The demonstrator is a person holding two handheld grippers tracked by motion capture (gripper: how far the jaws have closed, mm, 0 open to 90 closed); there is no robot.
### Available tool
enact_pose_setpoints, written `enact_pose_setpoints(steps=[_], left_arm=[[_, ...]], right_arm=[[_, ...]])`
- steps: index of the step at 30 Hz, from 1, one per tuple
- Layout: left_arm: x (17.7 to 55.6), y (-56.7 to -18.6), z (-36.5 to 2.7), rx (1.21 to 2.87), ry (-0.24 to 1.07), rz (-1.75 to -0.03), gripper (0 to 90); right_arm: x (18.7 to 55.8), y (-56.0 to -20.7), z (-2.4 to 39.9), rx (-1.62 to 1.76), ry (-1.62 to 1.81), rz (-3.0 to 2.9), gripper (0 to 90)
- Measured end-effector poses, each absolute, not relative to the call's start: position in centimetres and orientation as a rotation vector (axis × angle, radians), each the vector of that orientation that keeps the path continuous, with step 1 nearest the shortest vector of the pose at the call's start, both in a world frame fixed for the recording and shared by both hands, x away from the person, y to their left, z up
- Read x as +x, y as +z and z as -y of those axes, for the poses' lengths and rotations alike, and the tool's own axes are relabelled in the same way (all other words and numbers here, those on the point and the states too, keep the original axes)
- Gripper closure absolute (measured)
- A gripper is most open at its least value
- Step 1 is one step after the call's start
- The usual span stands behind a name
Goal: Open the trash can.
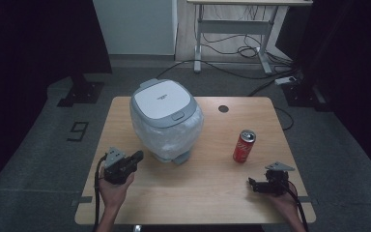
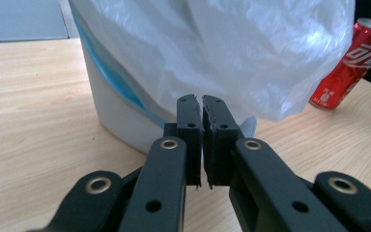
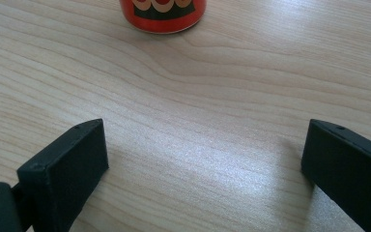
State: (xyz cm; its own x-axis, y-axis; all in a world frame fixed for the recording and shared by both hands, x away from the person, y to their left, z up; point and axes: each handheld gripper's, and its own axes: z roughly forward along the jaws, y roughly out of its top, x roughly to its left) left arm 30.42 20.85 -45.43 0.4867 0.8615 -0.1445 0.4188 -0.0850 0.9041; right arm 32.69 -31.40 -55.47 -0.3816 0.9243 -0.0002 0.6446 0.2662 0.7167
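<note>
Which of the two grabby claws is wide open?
The right gripper, nearest the red can. Its fingers stand far apart over bare table, while the left gripper has its fingers pressed together.

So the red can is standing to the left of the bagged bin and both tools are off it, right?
Not quite: the red can stands to the right of the bagged bin, as the high view shows. Both tools, left tool and right tool, are indeed off it.

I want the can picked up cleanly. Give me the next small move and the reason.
Probably ease the right tongs forward toward the can. Their jaws stand wide apart with nothing but bare table between them, and the can stands upright just ahead, in line with the gap. The left tongs are shut beside the bin, farther from the can.
</note>
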Motion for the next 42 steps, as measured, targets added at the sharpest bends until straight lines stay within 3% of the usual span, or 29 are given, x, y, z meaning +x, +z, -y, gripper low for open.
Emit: enact_pose_setpoints(steps=[42], left_arm=[[32.8,-38.3,-18.6,1.632,0.477,-0.947,88.7]], right_arm=[[32.7,-55.5,31.4,1.418,0.896,-2.121,2.0]])
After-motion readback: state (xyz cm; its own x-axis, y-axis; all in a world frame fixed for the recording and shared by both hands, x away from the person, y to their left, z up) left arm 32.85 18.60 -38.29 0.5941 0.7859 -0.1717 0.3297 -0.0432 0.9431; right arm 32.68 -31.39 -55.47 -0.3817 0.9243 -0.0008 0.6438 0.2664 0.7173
